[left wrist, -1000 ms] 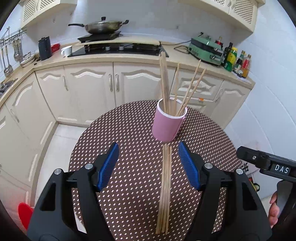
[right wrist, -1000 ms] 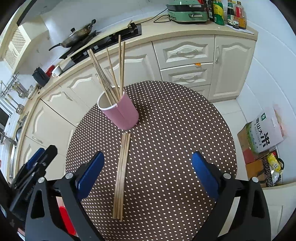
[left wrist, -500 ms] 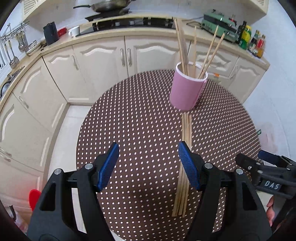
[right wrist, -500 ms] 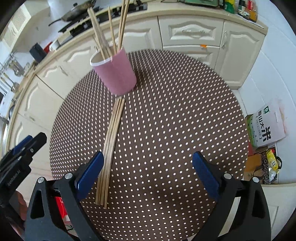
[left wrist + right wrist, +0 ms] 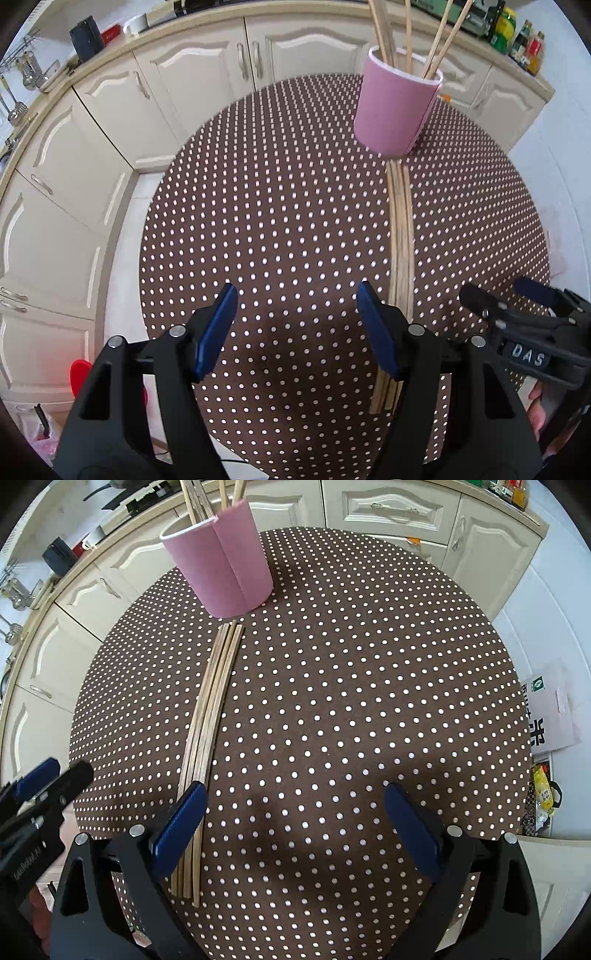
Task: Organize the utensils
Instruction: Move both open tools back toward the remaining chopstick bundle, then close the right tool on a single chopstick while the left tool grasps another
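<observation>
On a round counter (image 5: pixel 369 664) covered in brown cloth with white dots, a pink cup (image 5: pixel 225 565) stands near the far edge with several wooden sticks (image 5: pixel 439 40) standing in it. A bundle of more sticks (image 5: pixel 210 716) lies flat on the counter, one end just short of the cup's base, the other reaching toward the near edge. Both grippers point steeply down at the counter. From the left wrist view, the left gripper (image 5: pixel 297 325) has its blue-padded jaws standing apart with only dotted cloth between them; the bundle runs just outside its right finger. That view also shows the right gripper (image 5: pixel 517 299) at the right edge, side on, with white letters "DAS" on its body and a hand (image 5: pixel 537 410) below it. It also takes in bottles (image 5: pixel 517 33) on the kitchen worktop at top right and something red (image 5: pixel 79 373) on the floor at left. From the right wrist view, the right gripper (image 5: pixel 295 816) has its jaws wide and empty; the bundle's near end passes under its left finger. The left gripper (image 5: pixel 48 775) shows at the left edge, with small writing too blurred to read. Only this view shows a box (image 5: pixel 550 716) on the floor at right, with a green mark and large dark characters, and a yellow packet (image 5: pixel 543 790) below it.
</observation>
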`<state>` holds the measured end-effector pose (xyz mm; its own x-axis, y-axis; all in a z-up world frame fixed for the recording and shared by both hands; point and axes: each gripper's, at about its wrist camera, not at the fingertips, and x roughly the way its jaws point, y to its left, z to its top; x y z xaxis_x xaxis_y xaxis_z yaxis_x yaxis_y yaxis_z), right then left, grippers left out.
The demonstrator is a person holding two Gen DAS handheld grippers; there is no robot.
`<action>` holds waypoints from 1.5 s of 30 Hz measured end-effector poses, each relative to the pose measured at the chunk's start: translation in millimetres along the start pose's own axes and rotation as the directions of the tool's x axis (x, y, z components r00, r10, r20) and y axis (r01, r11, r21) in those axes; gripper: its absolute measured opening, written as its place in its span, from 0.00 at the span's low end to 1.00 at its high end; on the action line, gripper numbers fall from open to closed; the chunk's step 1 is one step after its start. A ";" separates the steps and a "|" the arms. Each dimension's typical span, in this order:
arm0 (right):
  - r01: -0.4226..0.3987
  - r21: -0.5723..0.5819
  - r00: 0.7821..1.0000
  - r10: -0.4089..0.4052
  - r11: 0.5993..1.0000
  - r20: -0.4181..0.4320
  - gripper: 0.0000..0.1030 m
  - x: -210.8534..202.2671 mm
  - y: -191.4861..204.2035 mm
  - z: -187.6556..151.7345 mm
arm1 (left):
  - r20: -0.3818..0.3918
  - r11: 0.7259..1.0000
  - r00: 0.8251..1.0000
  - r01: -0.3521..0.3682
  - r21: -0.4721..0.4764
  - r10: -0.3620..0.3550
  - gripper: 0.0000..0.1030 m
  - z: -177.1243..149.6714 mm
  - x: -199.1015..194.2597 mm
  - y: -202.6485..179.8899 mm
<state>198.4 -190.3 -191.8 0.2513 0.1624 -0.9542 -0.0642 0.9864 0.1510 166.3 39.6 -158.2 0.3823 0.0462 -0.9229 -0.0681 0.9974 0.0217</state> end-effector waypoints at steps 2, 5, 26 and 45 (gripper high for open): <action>0.011 0.006 1.000 -0.011 1.000 -0.014 0.90 7.0 2.8 1.1 | -0.013 1.000 1.000 0.004 0.005 -0.003 0.64 -0.1 4.3 1.4; 0.020 0.012 0.999 -0.020 1.000 -0.036 0.90 15.9 7.0 3.4 | -0.042 1.000 0.999 0.011 0.017 -0.011 0.64 -1.5 12.1 2.1; 0.098 0.007 0.992 -0.097 0.995 -0.086 0.87 53.5 50.6 23.3 | -0.107 0.999 0.994 0.037 0.027 -0.034 0.64 20.5 40.1 18.7; 0.111 -0.067 0.985 -0.119 0.992 -0.128 0.44 71.0 111.8 50.6 | -0.112 0.998 0.992 0.058 0.033 -0.054 0.65 22.0 38.4 14.3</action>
<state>257.9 -67.3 -229.5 0.1318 0.0398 -0.9905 -0.1002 0.9946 0.0267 200.3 56.9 -184.9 0.2800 -0.0143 -0.9599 -0.0157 0.9997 -0.0195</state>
